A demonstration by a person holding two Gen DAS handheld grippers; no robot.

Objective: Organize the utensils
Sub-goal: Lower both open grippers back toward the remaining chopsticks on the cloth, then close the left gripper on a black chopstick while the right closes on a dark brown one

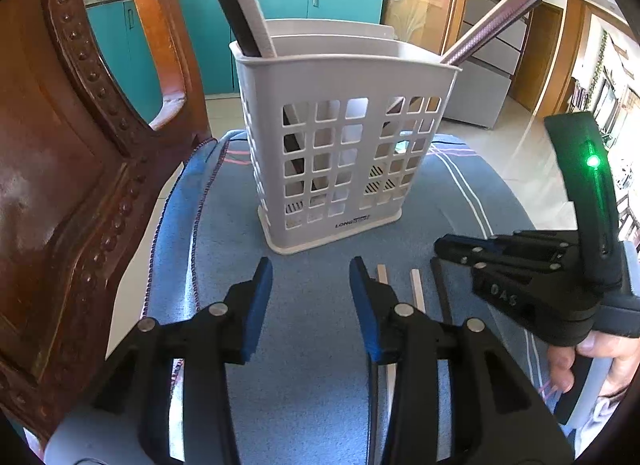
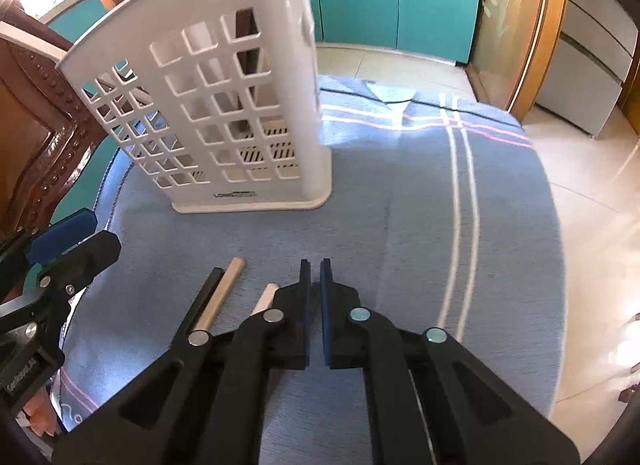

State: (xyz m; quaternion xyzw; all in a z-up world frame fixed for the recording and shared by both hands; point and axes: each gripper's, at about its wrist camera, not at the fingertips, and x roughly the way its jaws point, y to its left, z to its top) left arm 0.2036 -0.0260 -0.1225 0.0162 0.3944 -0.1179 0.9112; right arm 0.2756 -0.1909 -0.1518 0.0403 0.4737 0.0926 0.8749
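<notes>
On the blue cloth (image 2: pixel 400 193) stands the white utensil basket (image 1: pixel 340 137), upright, 4 chopsticks leaning out of its top. Before it lie 3 loose chopsticks (image 2: pixel 222 297), long axes pointing toward the basket. The left gripper (image 1: pixel 310 297) hovers with its jaws wide apart, empty. The right gripper (image 2: pixel 315 285) is nearly closed, a narrow gap remaining, holding nothing.

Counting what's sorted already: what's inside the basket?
Sticks lean out of the basket: a dark and a pale one at left, purple ones at right. Their lower ends are mostly hidden behind the lattice.
</notes>
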